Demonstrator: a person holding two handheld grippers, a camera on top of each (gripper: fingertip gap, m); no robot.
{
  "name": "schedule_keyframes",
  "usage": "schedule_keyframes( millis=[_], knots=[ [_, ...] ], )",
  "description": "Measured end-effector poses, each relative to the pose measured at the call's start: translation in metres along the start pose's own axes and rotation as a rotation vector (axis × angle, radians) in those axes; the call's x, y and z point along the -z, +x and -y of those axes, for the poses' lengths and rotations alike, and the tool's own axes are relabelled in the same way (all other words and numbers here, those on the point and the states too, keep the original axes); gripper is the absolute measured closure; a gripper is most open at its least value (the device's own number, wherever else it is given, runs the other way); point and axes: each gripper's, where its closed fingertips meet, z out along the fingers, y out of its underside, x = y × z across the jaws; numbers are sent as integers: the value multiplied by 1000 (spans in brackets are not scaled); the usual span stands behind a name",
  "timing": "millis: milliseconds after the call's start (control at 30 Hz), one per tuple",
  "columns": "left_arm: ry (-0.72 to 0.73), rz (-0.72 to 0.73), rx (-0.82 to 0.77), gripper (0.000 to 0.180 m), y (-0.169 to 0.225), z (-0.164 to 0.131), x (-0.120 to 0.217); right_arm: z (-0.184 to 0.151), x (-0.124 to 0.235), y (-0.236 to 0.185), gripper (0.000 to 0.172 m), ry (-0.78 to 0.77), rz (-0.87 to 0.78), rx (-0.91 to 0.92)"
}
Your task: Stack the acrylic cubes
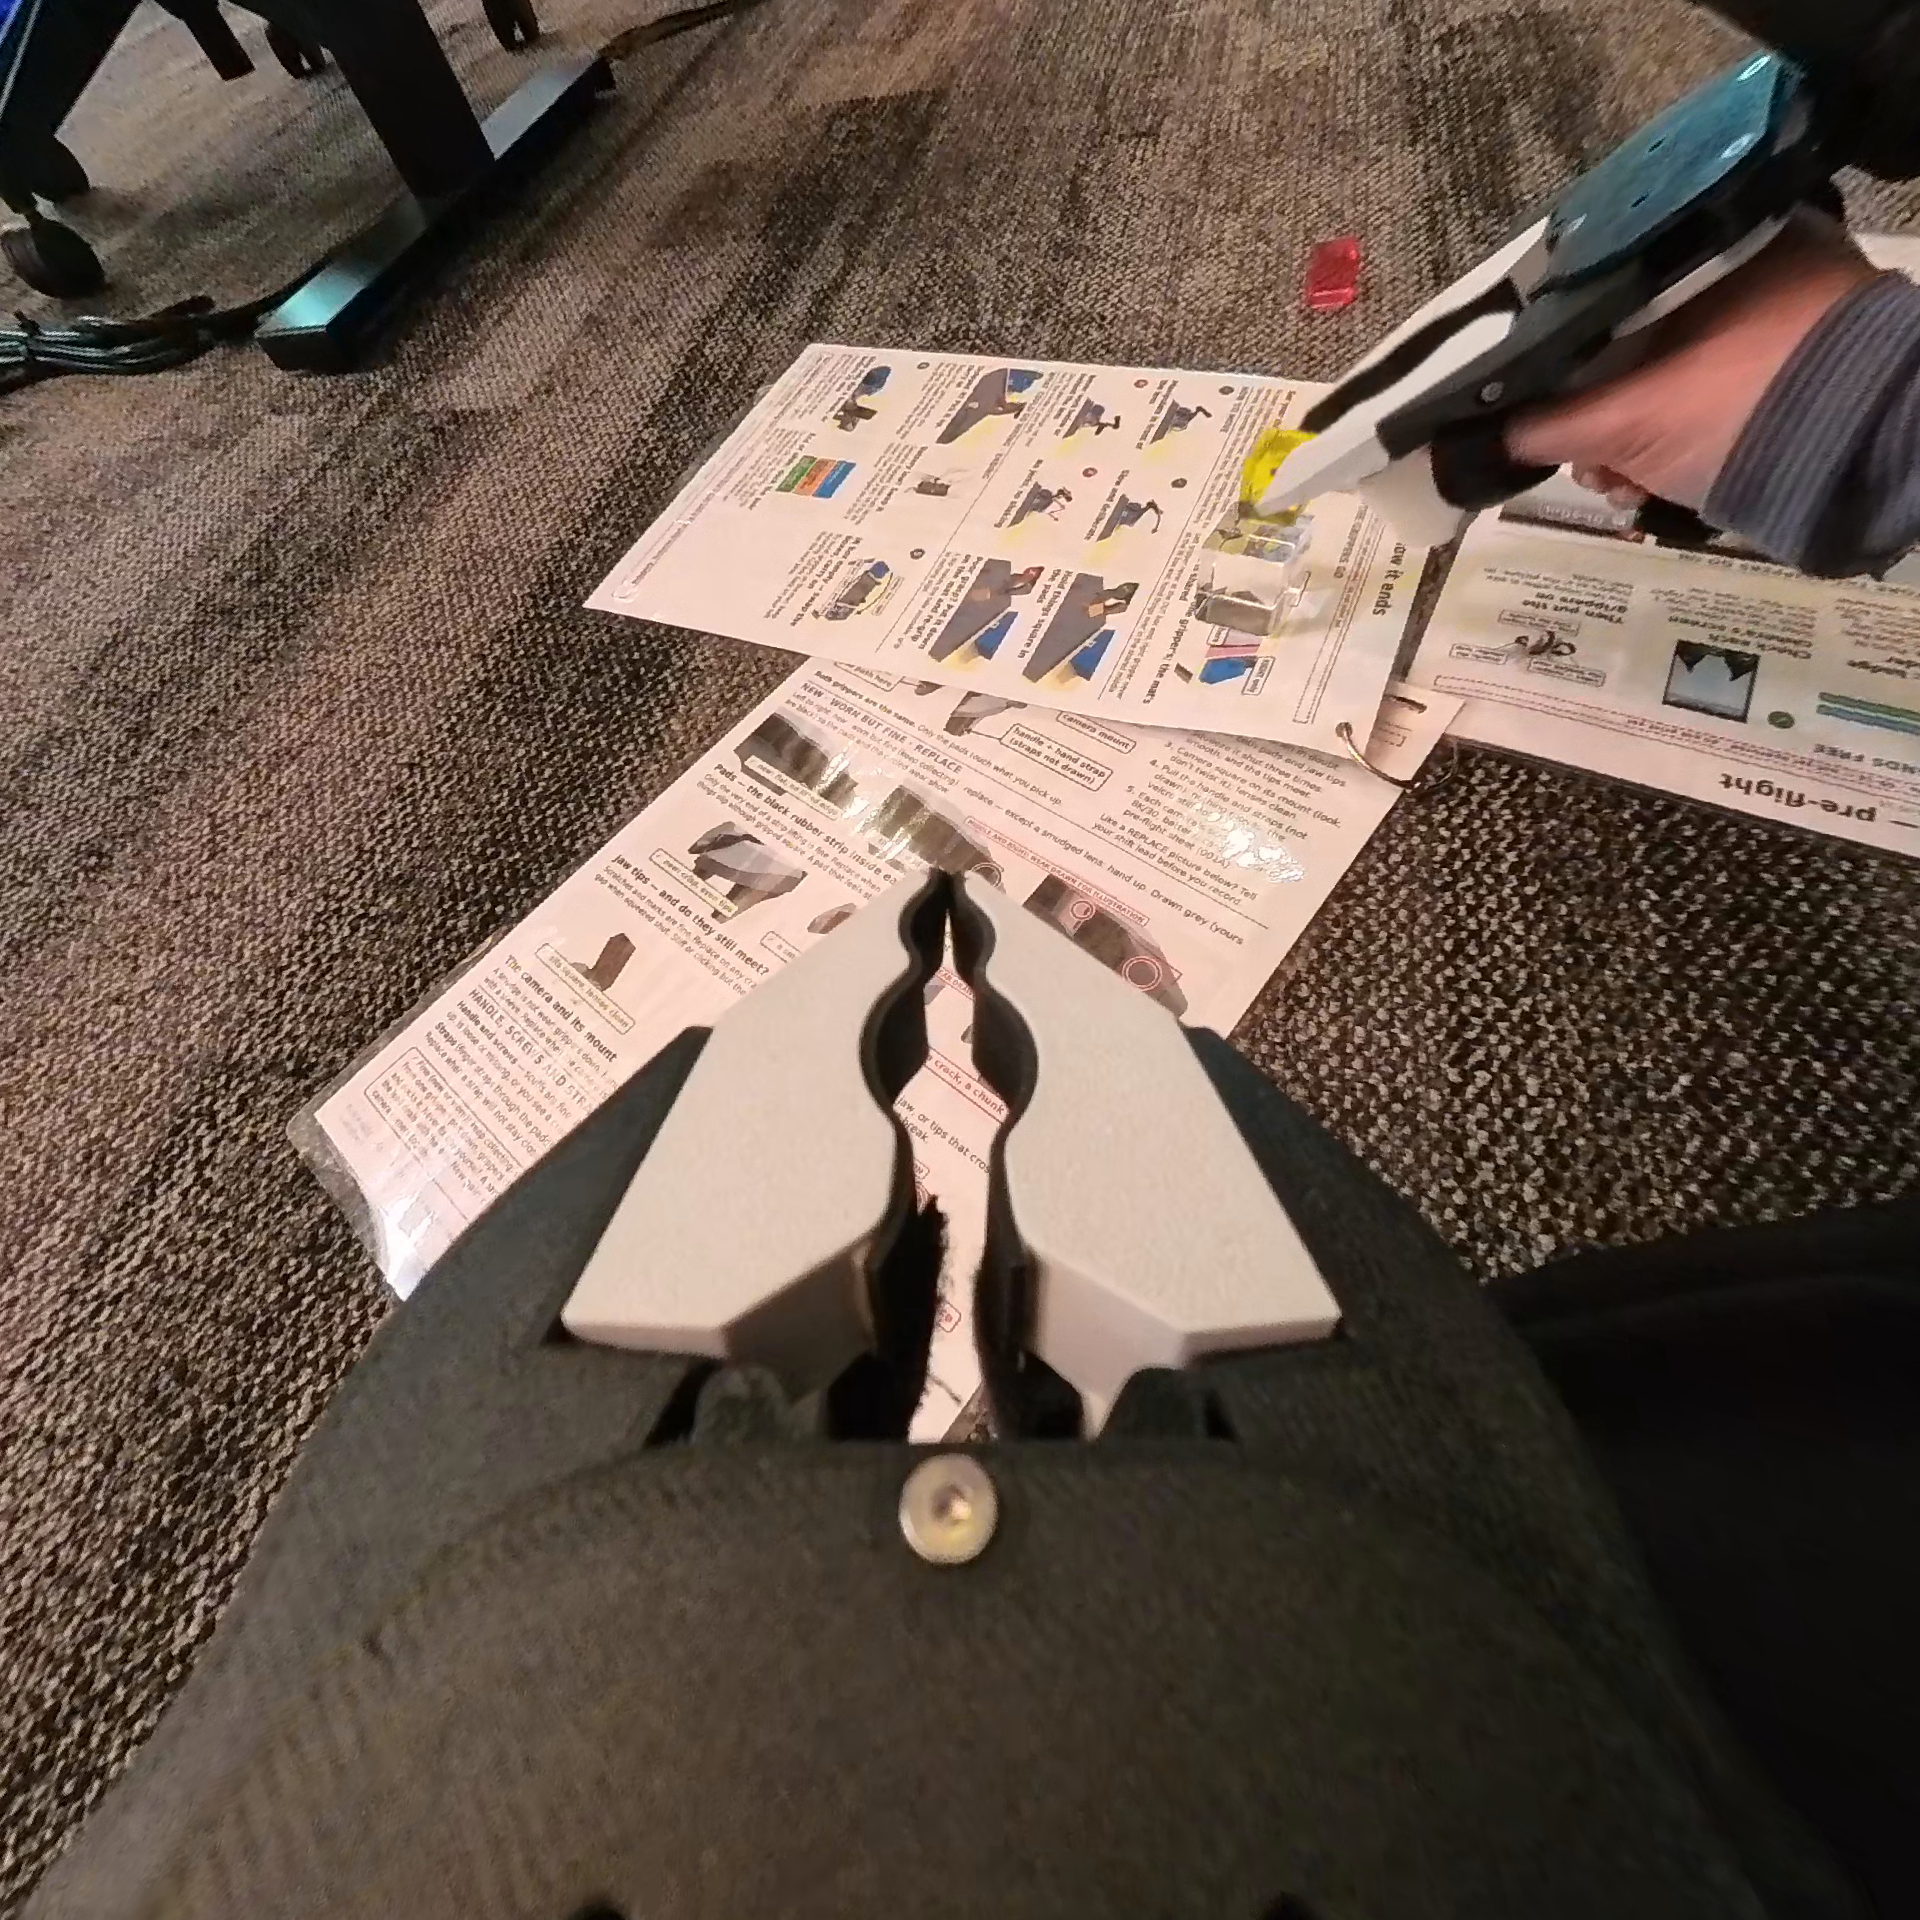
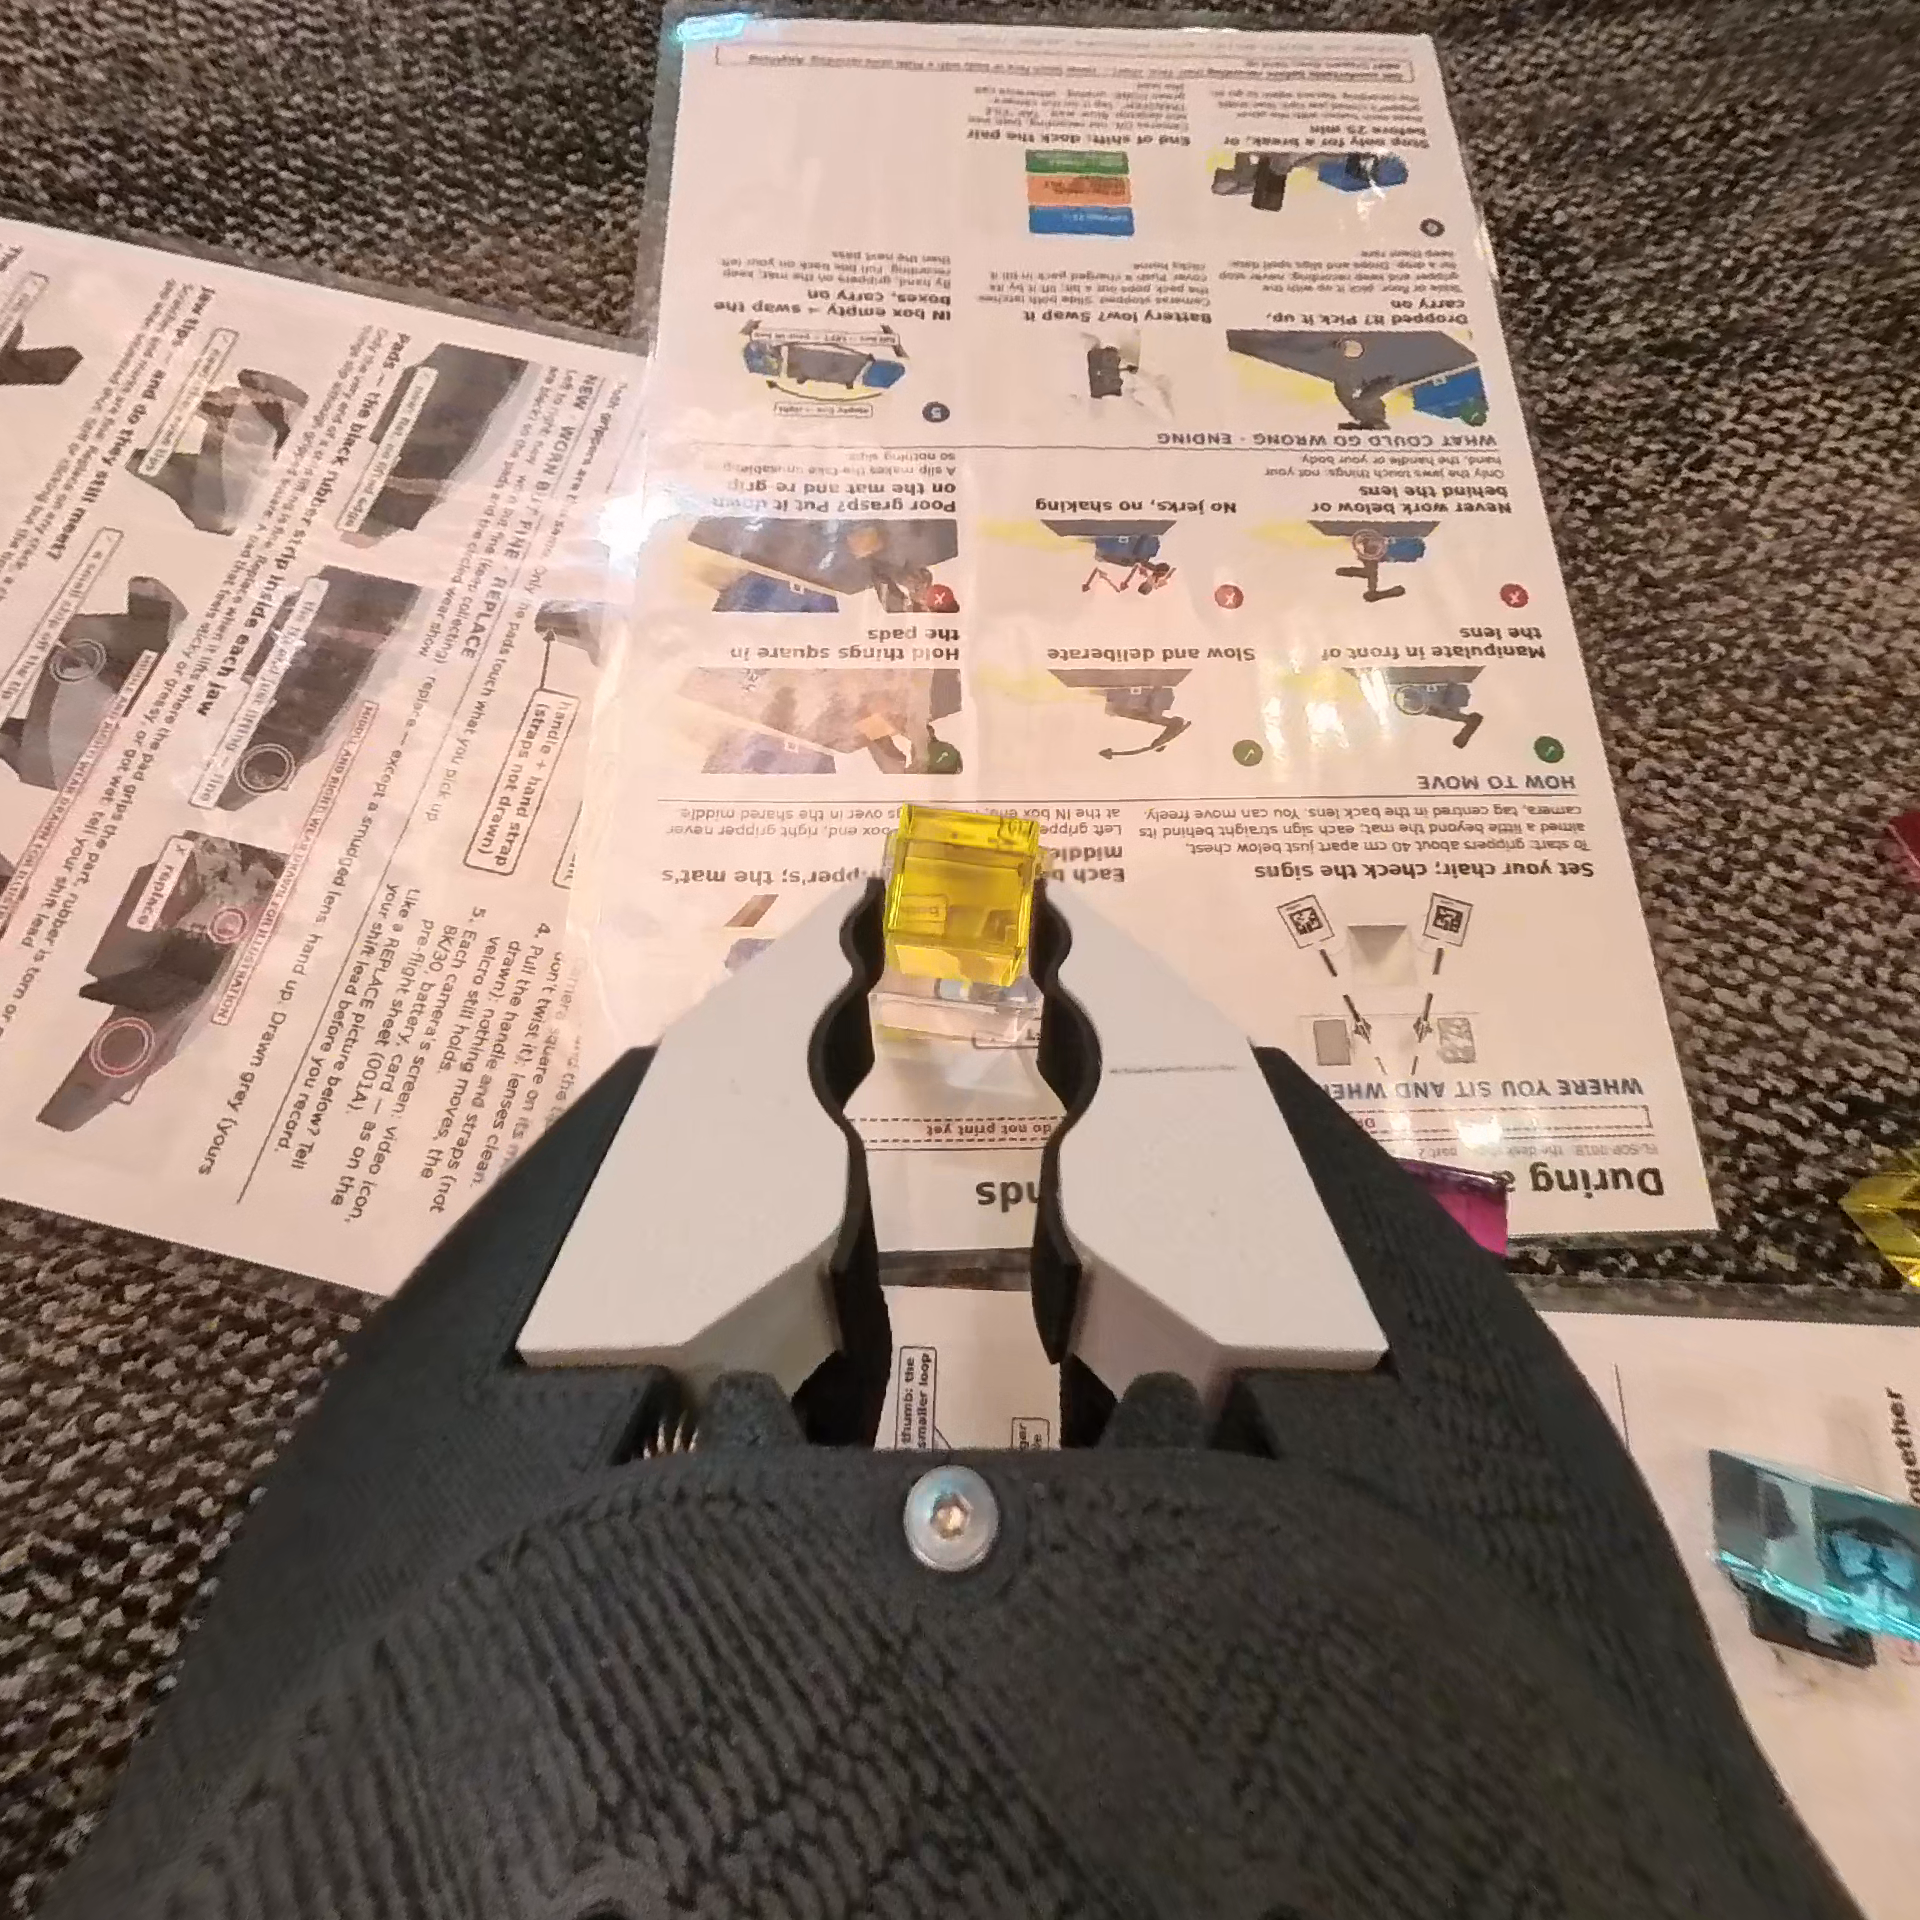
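My right gripper (image 2: 956,904) is shut on a clear yellow cube (image 2: 961,899), with a black pad against each side. The yellow cube sits on top of a colourless clear cube (image 2: 956,1023), which stands on a laminated instruction sheet (image 2: 1143,520). The left wrist view shows the same: the right gripper (image 1: 1283,483), held by a hand (image 1: 1662,426), grips the yellow cube (image 1: 1270,462) above the clear cube (image 1: 1247,582). My left gripper (image 1: 943,883) is shut with nothing between its tips. It hovers over another laminated sheet (image 1: 623,997) on the carpet.
Grey carpet (image 1: 312,727) lies under the sheets. A red block (image 1: 1335,272) lies beyond them. Magenta (image 2: 1465,1210), yellow (image 2: 1886,1210) and teal (image 2: 1808,1548) blocks lie to the right. A metal ring (image 1: 1392,758) joins the sheets. Black desk legs (image 1: 416,156) stand at far left. Across from one pair of fingers to the other is roughly 30 centimeters.
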Motion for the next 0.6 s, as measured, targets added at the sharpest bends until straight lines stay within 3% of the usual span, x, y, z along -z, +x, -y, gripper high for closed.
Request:
schedule_keyframes(
  millis=[600],
  knots=[
    [0,-3,5,180,0,0,0,-9,-9,0,146,-40,-27,42]
  ],
)
